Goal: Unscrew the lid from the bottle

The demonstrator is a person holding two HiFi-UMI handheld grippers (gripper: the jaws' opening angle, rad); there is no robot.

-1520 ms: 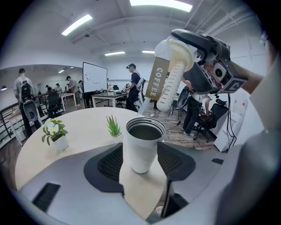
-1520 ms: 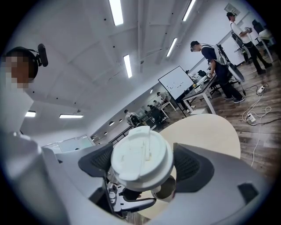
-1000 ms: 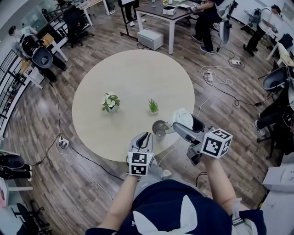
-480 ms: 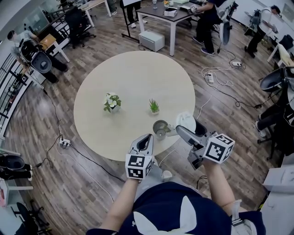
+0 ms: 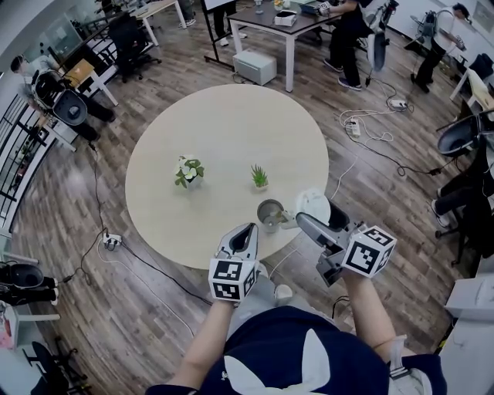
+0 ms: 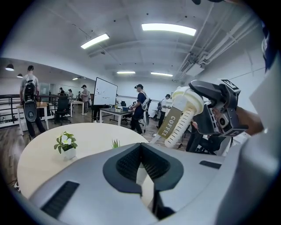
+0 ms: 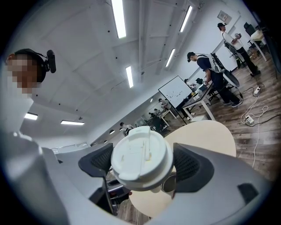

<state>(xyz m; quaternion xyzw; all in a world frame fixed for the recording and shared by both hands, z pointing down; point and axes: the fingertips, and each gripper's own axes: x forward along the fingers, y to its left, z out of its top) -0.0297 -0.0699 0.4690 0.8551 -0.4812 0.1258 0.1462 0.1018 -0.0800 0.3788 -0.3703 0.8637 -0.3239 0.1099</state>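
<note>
Right gripper: its jaws are closing on the white bottle at the lid end, one pad pressing on each side; in the right gripper view the round white lid is facing the camera squarely and filling the space between the two dark pads. The lid is sitting on the bottle, not removed.

Bottle: it is being held in the air, tilted, with the lid end uppermost and the base pointing down toward the table; a brown label reading COFFEE is showing on its ribbed white side in the left gripper view. In the head view it is hanging over the near right edge of the table, just beside a metal cup.

Left gripper: its jaws are resting together, tip to tip, and gripping nothing; it is hovering at the near edge of the table, to the left of the cup and apart from the bottle.

Metal cup: it is standing upright on the table near the edge, open side up; its contents cannot be made out.

Table: it is round and pale; a small pot with white flowers and a small green plant are standing near its middle, apart from each other and well away from both grippers.

Surroundings: a dark desk is standing beyond the table; several people are standing or sitting around it; cables are lying on the wooden floor to the right.
</note>
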